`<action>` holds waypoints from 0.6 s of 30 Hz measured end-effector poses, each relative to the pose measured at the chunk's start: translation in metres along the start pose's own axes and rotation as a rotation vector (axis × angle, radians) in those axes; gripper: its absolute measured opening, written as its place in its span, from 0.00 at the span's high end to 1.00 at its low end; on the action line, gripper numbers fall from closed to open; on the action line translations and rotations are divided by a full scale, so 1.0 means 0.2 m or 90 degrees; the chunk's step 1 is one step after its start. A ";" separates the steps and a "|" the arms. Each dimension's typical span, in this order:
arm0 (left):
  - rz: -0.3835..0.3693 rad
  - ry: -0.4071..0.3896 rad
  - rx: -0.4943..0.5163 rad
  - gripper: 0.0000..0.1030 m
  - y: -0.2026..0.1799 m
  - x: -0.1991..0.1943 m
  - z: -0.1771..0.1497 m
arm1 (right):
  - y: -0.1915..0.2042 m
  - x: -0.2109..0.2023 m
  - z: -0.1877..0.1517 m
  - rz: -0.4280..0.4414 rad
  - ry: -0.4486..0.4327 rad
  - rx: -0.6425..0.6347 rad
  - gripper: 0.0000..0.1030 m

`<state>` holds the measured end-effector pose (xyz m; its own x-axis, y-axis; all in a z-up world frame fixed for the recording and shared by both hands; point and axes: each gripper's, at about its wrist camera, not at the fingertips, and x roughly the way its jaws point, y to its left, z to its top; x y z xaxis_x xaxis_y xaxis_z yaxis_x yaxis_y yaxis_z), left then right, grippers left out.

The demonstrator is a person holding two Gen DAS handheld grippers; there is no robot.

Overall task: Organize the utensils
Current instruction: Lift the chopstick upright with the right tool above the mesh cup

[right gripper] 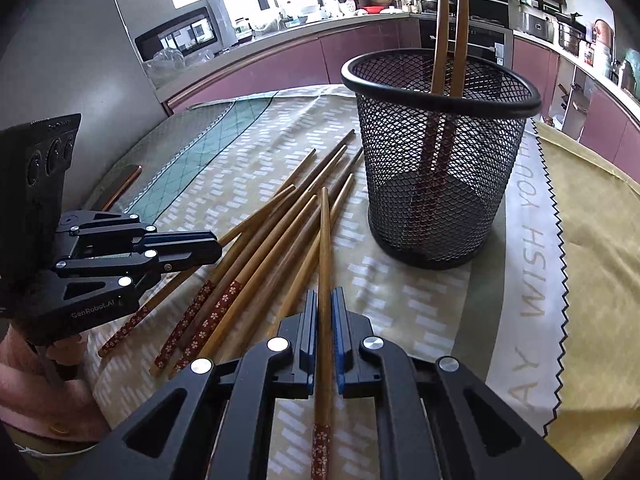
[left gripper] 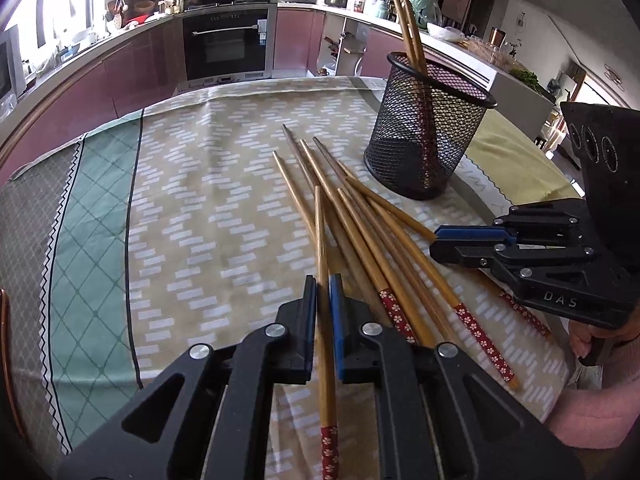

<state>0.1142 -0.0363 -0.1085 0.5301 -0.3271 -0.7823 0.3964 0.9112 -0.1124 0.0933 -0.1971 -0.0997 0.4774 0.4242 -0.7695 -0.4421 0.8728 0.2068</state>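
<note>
While each gripper clamps a single chopstick, the left gripper (left gripper: 323,280) at lower centre of its view and the right gripper (right gripper: 324,294) likewise, loose chopsticks (left gripper: 360,216) lie fanned mid-frame on the cloth-covered surface (left gripper: 200,208), beside the mesh holder (left gripper: 428,132), upper right, with two upright chopsticks (left gripper: 404,20).

"DAS" on right gripper (left gripper: 434,246); "GenRobot.AI" on left gripper (right gripper: 218,246); "WISH YOU" on cloth (right gripper: 532,248)

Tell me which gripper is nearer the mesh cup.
Right, as far as the views show. The right gripper, shut on a chopstick, sits just short of the mesh cup. The left gripper, shut on another chopstick, is farther back, across the loose pile.
</note>
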 end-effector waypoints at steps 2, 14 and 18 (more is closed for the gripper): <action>-0.003 0.006 -0.003 0.92 0.01 0.02 0.00 | -0.01 0.01 0.01 0.003 0.001 0.000 0.93; -0.009 -0.020 -0.007 0.93 0.00 -0.05 0.04 | 0.03 -0.05 0.03 0.002 -0.033 -0.005 0.94; -0.030 -0.049 -0.005 0.93 -0.01 -0.15 0.08 | 0.02 -0.14 0.04 0.011 -0.066 -0.003 0.94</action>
<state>0.1098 -0.0319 -0.0756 0.5671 -0.3880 -0.7265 0.4171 0.8959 -0.1529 0.0836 -0.2028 -0.0725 0.5450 0.4625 -0.6994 -0.4544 0.8639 0.2172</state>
